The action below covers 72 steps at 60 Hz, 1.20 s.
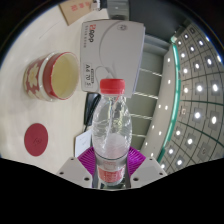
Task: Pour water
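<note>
Water bottle (111, 125) w/ red cap is standing upright at bottom center of the frame, clear plastic, red label band showing low on its body. It's sitting right between the two fingers of the gripper (111, 165); the purple pads (91, 158) are pressing on its lower part from both sides, so the claw is clenched on the bottle.

Upper left of frame: a round container (52, 76) w/ red-and-white patterned wall and a pale yellowish inside is lying tilted, mouth facing the camera, on the white table (30, 105). It's well apart from the bottle, up and to the left of it. Lower left: a flat red round lid (37, 137) is resting on the table, near the left finger but not touching it.

Top center, beyond the bottle: a white box (112, 50) w/ red lettering and some black print is lying on the table; can't read the text fully. Right side of frame: a ceiling w/ rows of small lights (190, 90) is curving across, past the table edge.
</note>
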Each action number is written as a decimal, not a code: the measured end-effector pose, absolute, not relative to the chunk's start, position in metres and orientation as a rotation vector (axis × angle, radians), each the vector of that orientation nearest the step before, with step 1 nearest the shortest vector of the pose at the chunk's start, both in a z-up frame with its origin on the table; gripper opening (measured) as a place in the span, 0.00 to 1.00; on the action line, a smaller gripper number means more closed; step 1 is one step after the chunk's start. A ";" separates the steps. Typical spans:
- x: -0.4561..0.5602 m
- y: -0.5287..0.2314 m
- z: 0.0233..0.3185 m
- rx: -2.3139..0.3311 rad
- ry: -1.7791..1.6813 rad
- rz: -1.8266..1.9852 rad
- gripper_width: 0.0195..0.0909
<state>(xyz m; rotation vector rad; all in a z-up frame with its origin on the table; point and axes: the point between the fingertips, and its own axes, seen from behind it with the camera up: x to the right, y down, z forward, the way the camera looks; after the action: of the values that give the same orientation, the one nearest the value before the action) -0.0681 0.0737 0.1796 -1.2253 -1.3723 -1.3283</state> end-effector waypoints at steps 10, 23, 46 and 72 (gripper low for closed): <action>-0.080 0.058 0.192 -1.539 -1.025 -0.836 0.25; -0.085 0.038 0.177 -1.816 -0.568 -0.221 0.26; -0.079 0.044 0.075 -1.944 -0.298 0.171 0.25; -0.065 0.019 0.057 -2.082 -0.154 0.183 0.92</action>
<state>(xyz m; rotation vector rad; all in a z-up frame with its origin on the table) -0.0646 0.0185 0.0571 -2.0817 -0.1536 0.1830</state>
